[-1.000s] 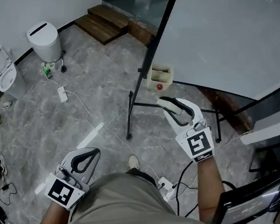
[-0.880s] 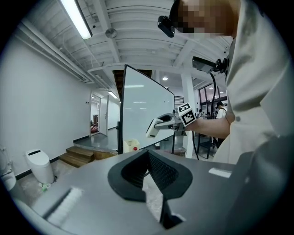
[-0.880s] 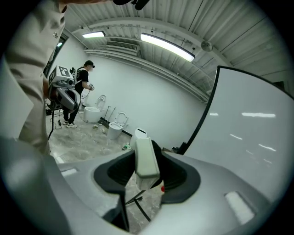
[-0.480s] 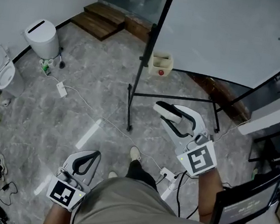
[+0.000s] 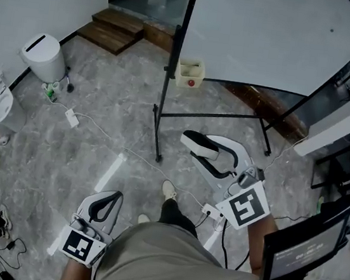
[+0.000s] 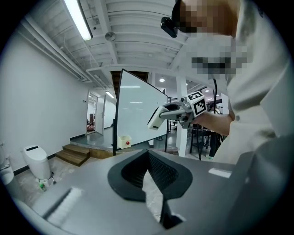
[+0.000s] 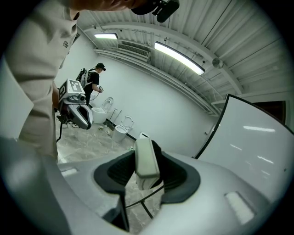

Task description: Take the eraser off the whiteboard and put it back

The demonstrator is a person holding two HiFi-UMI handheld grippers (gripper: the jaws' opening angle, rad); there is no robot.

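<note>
Eraser off the board, clamped in the R gripper.
The pale grey oblong eraser (image 7: 146, 159) w/ dark underside is gripped between the jaws of the right gripper (image 5: 193, 149), lengthwise along them. It is held over the grey marble floor (image 5: 100, 126), in front of the black stand (image 5: 162, 102) of the large white whiteboard (image 5: 271, 40) and clear of the board's face. A small cream box (image 5: 190, 73) w/ a red dot is seen at the board's lower-left corner. The left gripper (image 5: 115, 195) is kept low by the person's side, well apart from the right; its jaws are closed together w/ nothing between them. A white bin (image 5: 42, 58) is seen by the wall at far left.
</note>
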